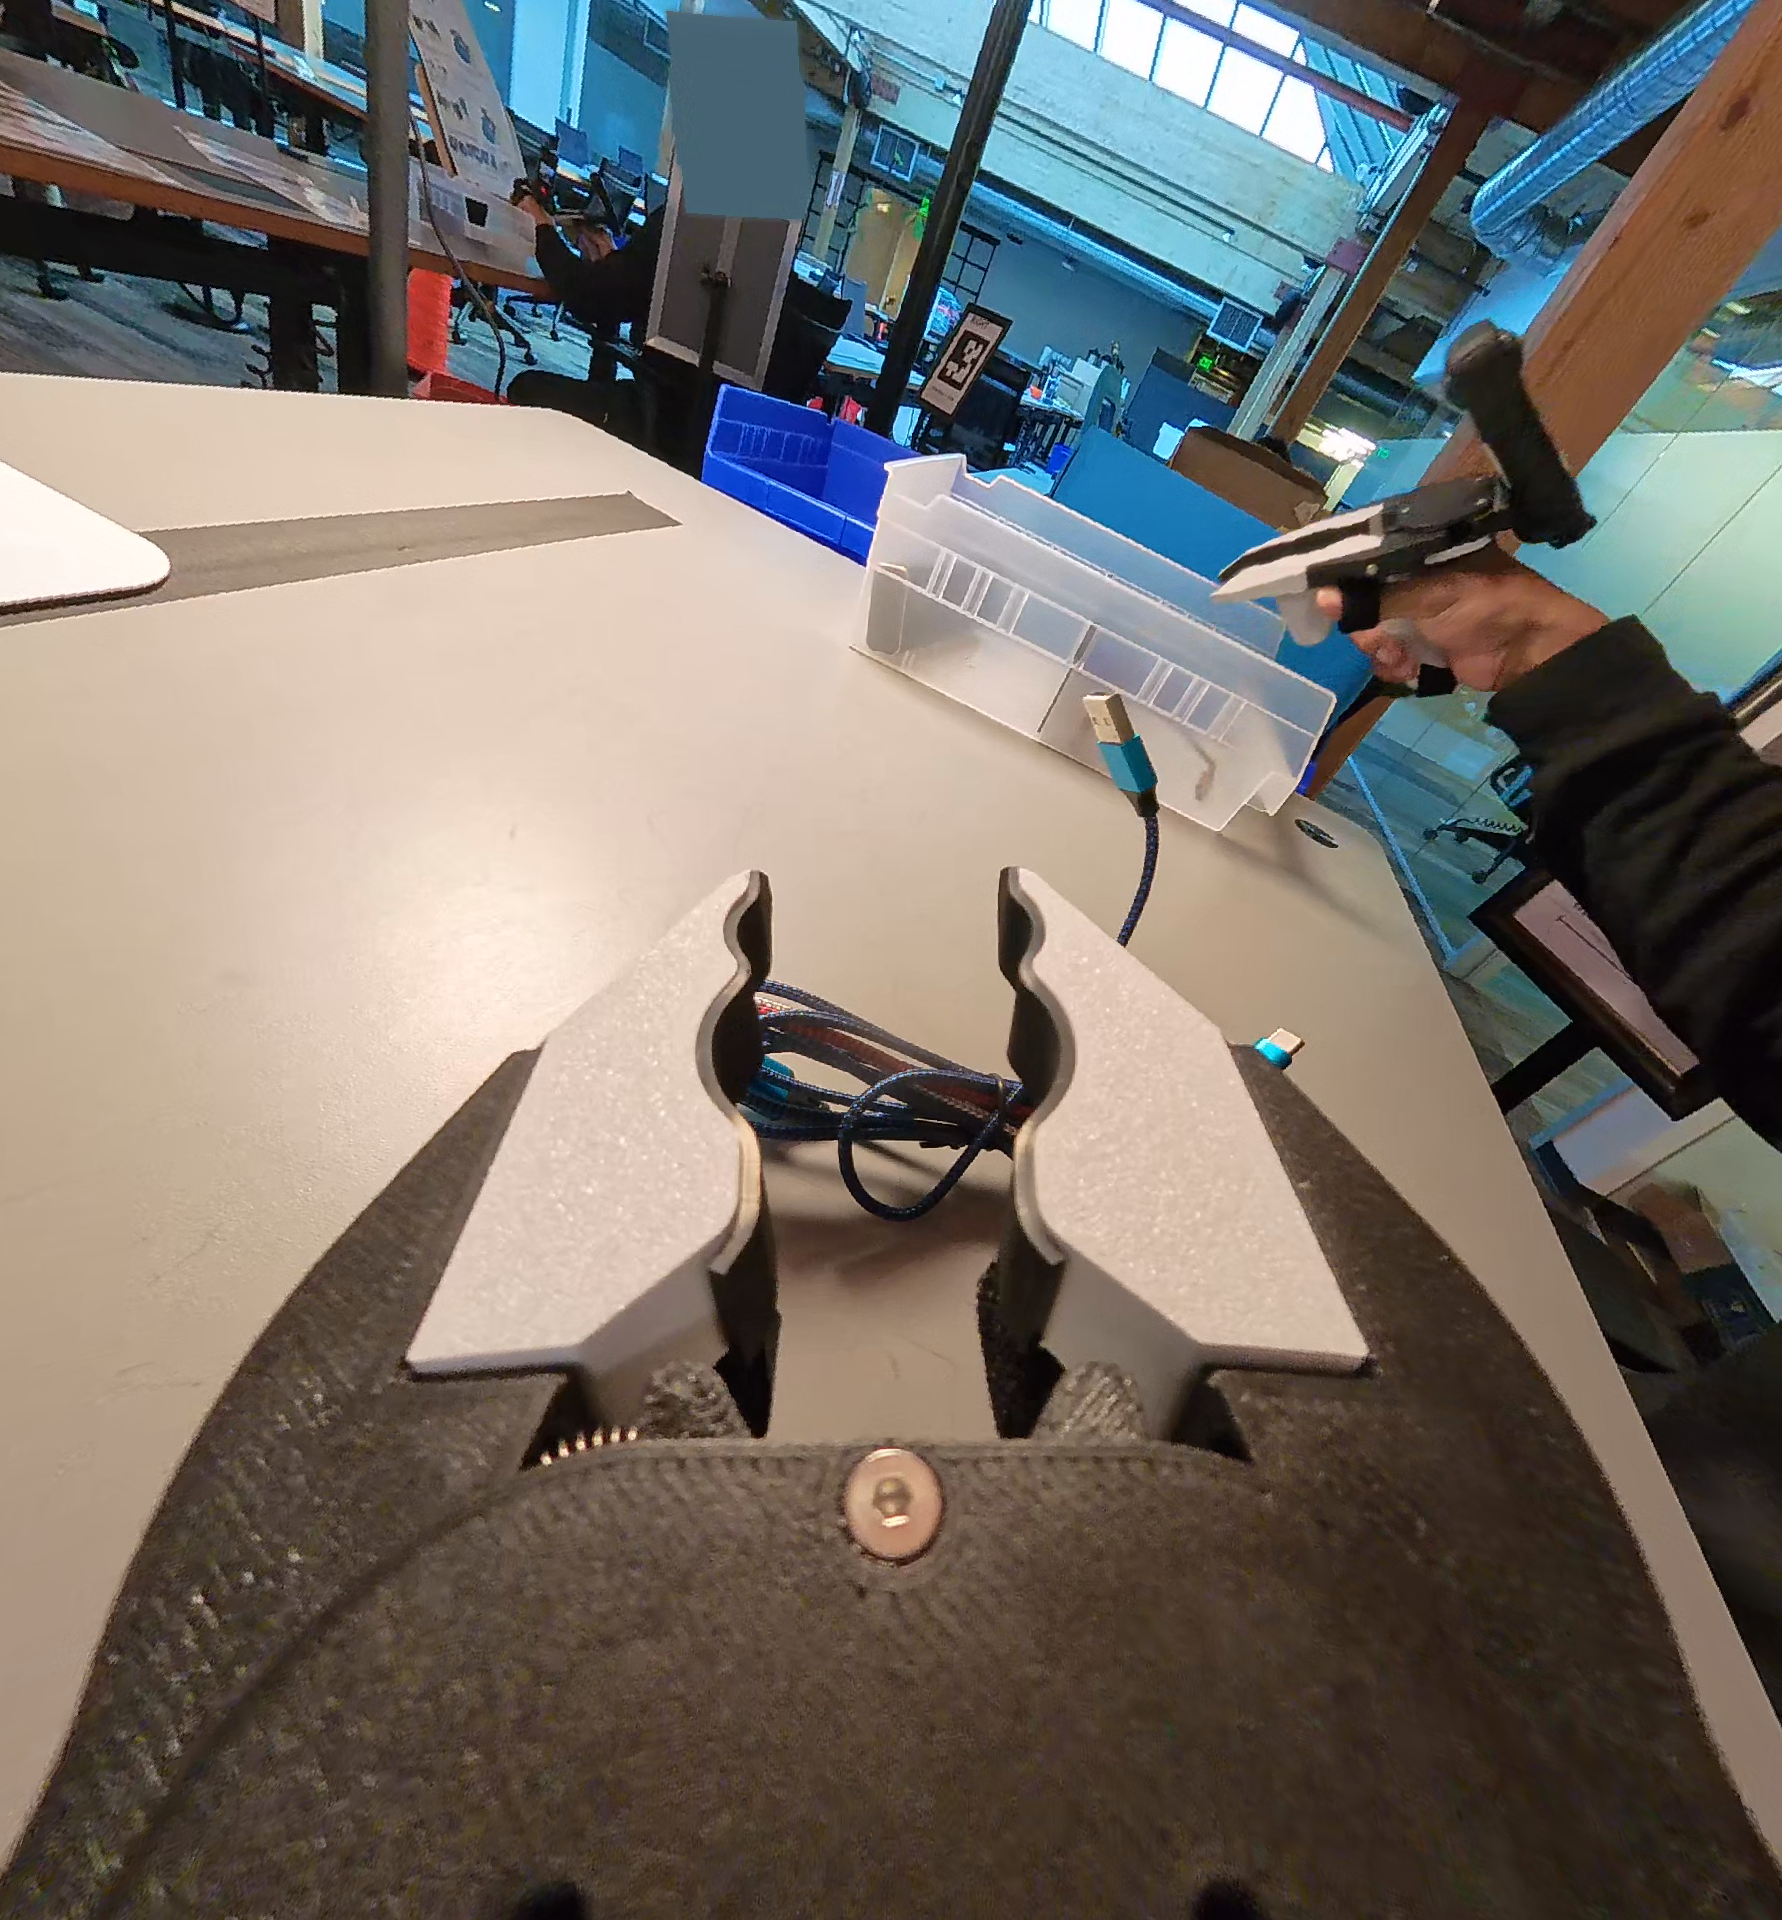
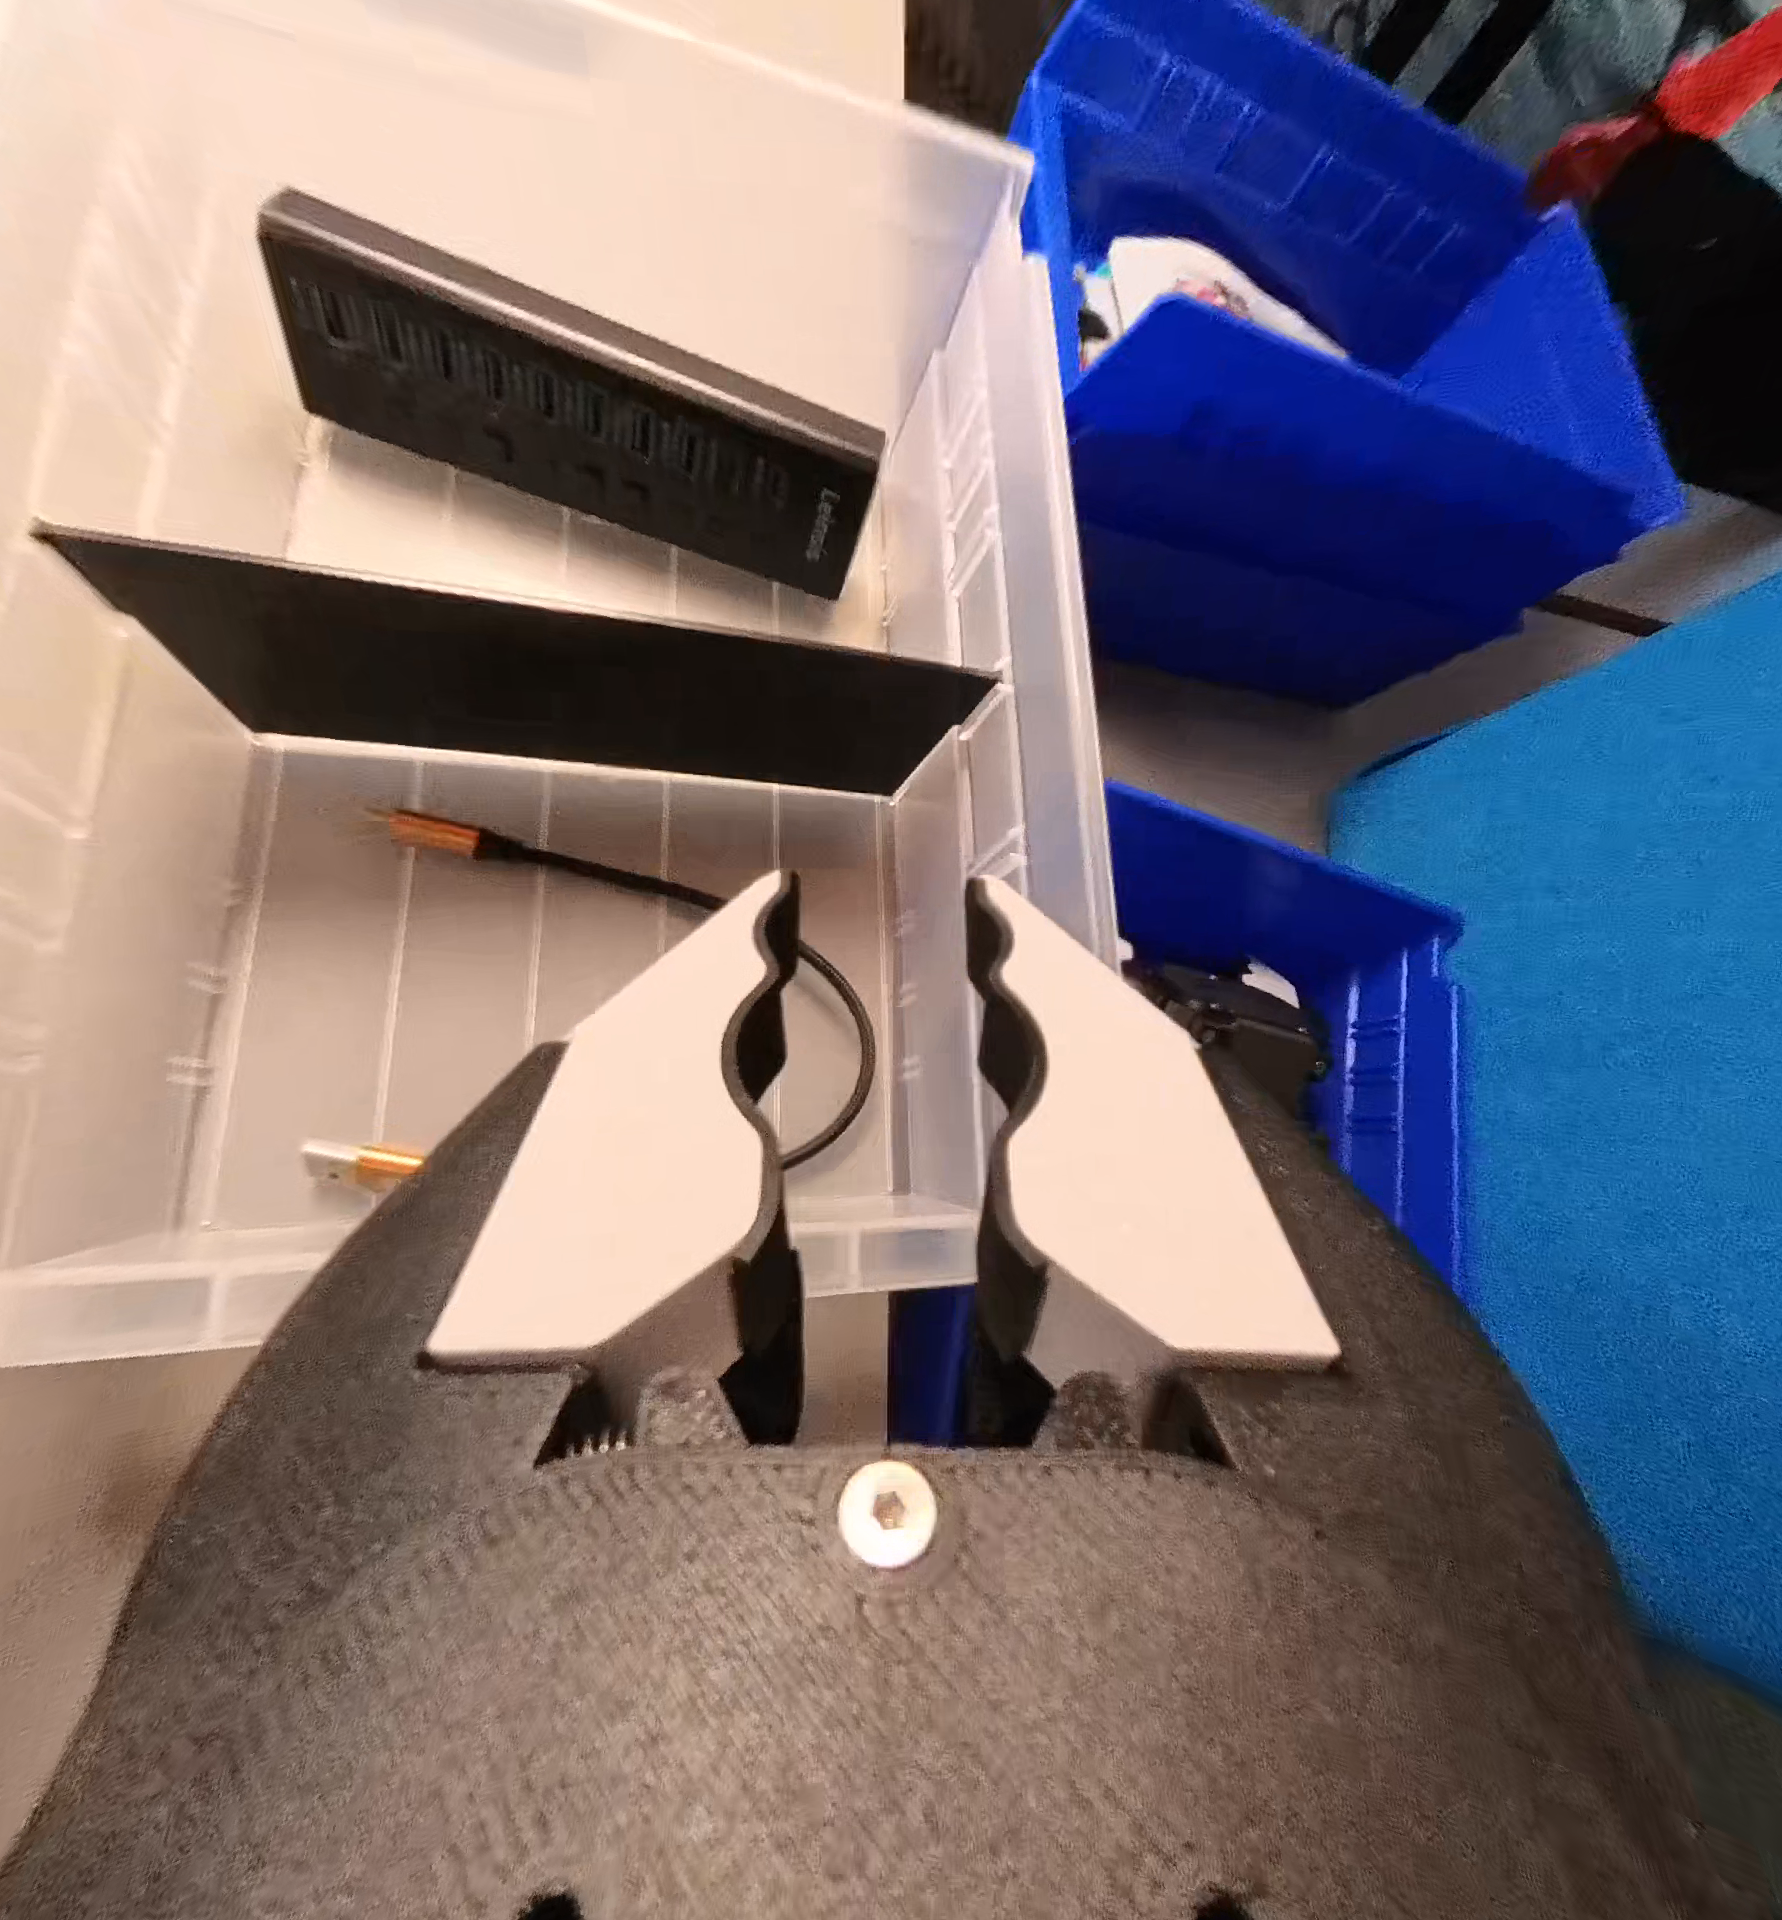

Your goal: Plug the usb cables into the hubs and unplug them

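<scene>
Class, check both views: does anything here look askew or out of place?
Yes. The black USB hub leans tilted inside the clear bin rather than lying flat. On the table, the braided cables lie in a tangle, one blue plug propped up against the bin.

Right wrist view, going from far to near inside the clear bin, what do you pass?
Black USB hub → black divider → orange-tipped cable plug → second orange plug with metal end → right gripper, open.

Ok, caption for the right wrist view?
Open right gripper above a clear bin, black USB hub behind a black divider, orange-tipped cable below.
</scene>
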Tool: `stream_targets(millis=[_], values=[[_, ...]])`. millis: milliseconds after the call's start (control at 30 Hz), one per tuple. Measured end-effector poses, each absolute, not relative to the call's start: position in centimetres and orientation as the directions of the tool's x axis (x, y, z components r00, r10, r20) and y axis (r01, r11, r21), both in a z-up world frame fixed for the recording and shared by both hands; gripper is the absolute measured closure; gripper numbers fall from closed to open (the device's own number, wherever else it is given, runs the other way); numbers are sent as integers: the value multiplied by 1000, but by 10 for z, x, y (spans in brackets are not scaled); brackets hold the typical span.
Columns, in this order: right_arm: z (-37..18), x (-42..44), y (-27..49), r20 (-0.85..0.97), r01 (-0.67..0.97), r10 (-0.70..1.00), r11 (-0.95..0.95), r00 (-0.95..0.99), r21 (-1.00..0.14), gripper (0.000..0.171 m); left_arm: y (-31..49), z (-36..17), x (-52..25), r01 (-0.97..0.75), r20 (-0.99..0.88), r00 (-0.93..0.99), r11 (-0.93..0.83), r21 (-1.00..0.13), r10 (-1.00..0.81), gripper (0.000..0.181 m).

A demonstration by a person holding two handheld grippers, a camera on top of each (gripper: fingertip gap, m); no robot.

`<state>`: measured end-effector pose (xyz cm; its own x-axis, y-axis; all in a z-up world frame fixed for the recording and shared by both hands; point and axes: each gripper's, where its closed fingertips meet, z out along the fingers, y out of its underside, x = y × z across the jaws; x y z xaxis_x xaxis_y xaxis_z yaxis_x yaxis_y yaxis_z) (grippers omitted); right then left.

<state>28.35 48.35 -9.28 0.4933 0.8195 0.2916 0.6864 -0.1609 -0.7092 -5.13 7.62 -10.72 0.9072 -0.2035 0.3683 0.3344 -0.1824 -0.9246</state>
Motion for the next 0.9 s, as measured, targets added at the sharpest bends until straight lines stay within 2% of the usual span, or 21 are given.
stream_targets(millis=[133, 300, 400, 533, 667, 800, 900], values=[[-60, 257, 446, 322, 652, 841, -47, 434, -757, 138, 77, -108, -52, 338, 373, 906, -187, -922, -200, 136], [-63, 186, 340, 284, 624, 943, 116, 176, -772, 137, 77, -108, -53, 336, 368, 910, -183, -924, -191, 135], [-91, 141, 260, 142, 603, 989, 131, -29, -787, 130, 76, -108, -53, 326, 357, 916, -180, -928, -182, 135], [-128, 97, 156, -122, 604, 963, 49, -239, -795, 119, 77, -109, -52, 304, 336, 926, -186, -934, -172, 135], [-153, 56, 106, -283, 654, 921, -43, -267, -755, 110, 77, -111, -49, 292, 326, 930, -200, -935, -169, 135], [-162, 21, 89, -435, 689, 869, -164, -238, -706, 110, 75, -112, -48, 286, 322, 932, -207, -936, -167, 135], [-181, 12, 77, -384, 743, 888, -78, -251, -665, 110, 73, -113, -48, 285, 322, 932, -212, -935, -169, 135]])
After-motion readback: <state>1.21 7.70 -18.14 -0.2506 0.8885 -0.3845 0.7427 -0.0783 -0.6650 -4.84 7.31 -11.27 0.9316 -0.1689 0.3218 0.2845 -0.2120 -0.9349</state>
